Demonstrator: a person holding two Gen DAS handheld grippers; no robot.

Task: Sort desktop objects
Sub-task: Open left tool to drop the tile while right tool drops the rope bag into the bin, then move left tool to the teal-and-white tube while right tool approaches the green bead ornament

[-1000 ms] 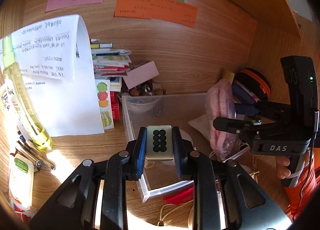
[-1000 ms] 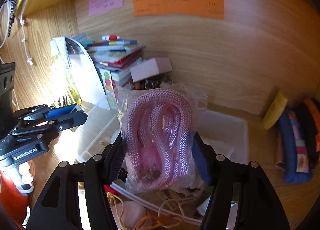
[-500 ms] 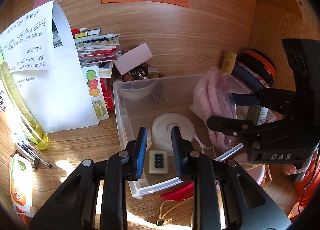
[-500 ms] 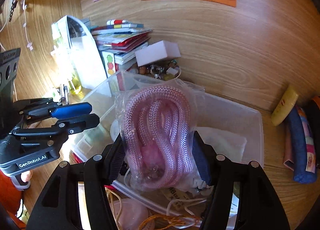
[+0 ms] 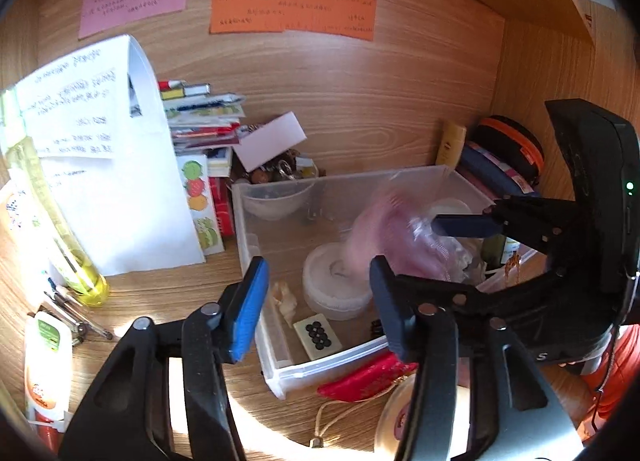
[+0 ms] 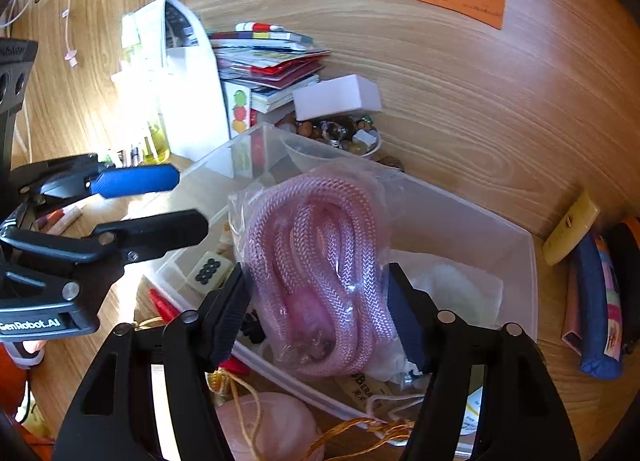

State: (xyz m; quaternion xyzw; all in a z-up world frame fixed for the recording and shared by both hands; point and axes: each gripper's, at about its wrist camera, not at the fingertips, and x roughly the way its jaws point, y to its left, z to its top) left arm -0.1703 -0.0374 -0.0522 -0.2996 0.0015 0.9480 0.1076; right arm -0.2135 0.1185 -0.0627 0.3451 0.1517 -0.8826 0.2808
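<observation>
A clear plastic bin [image 5: 408, 175] [image 6: 532, 261] stands on the wooden desk. A mahjong tile [image 5: 317, 335] [image 6: 208, 269] with black dots lies inside it at the front. My left gripper [image 5: 318, 309] is open and empty above the bin's front corner; it also shows in the right wrist view [image 6: 160, 201]. My right gripper [image 6: 320, 301] is shut on a bagged pink rope [image 6: 320, 273] held over the bin. In the left wrist view the pink rope [image 5: 380, 233] looks blurred between the right gripper's fingers [image 5: 464, 221].
The bin also holds a round white container [image 5: 332, 285], a shell [image 5: 285, 297] and white cloth [image 6: 456, 285]. Behind it are stacked books [image 5: 204, 117], a white box [image 6: 336, 97] and beads [image 6: 340, 133]. A yellow bottle [image 5: 60, 237] stands left. A red pouch [image 5: 368, 379] lies in front.
My left gripper opened and let the mahjong tile drop into the bin, then spread wider. My right gripper brought the pink rope lower over the bin.
</observation>
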